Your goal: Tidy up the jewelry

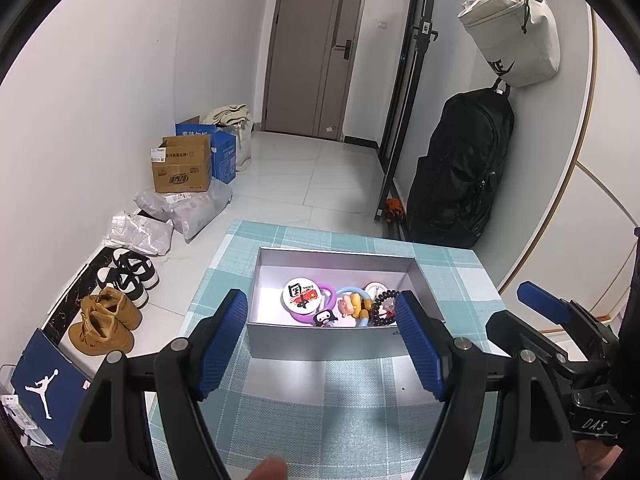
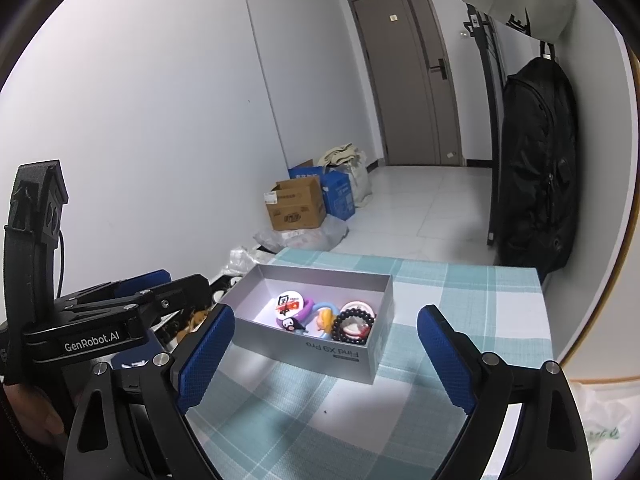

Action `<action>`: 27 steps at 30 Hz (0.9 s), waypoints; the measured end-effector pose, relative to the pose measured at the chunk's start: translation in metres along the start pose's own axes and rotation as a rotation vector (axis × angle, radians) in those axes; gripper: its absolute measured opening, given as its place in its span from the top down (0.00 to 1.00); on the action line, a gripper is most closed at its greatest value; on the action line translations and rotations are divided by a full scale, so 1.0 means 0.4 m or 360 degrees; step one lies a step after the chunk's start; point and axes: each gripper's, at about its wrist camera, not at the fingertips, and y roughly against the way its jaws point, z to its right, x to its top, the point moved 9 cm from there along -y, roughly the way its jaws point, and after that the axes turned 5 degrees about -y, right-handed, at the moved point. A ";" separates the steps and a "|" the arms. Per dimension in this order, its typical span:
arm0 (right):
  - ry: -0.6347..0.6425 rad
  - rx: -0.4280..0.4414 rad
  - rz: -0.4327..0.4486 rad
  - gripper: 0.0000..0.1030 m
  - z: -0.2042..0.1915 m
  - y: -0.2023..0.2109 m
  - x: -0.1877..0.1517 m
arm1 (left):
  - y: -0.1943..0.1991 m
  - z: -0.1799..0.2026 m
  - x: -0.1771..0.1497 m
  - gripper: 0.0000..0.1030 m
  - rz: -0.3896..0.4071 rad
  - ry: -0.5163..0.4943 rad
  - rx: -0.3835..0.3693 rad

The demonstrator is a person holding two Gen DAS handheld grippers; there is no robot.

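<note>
A grey open box [image 1: 320, 342] [image 2: 336, 354] stands on the checked tablecloth [image 1: 320, 400] [image 2: 304, 412]. Inside lie a white round badge [image 1: 301, 295] [image 2: 289, 305], a purple ring [image 1: 327, 294], a dark bead bracelet [image 1: 382, 308] [image 2: 354, 325], a small cartoon figure [image 1: 352, 307] and a black charm [image 2: 290, 324]. My left gripper [image 1: 320, 308] is open and empty, just before the box's near wall. My right gripper [image 2: 326, 320] is open and empty, a little back from the box. Each gripper shows in the other's view, the right one [image 1: 540, 304] and the left one [image 2: 132, 284].
The table sits in a hallway. Shoes [image 1: 108, 320], cardboard boxes [image 1: 182, 166] and plastic bags [image 1: 188, 208] lie on the floor to the left. A black backpack [image 1: 460, 168] and a beige bag [image 1: 516, 28] hang on the right wall. A door [image 1: 312, 48] is at the far end.
</note>
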 end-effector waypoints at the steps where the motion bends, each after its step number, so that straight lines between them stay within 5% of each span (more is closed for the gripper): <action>1: 0.0000 0.0000 0.0000 0.09 0.000 0.001 -0.001 | 0.001 0.000 0.000 0.30 0.0002 -0.0002 0.0001; 27: -0.0001 -0.0010 -0.0011 0.09 0.003 -0.001 -0.011 | -0.001 0.011 0.006 0.30 0.0012 -0.0019 -0.0016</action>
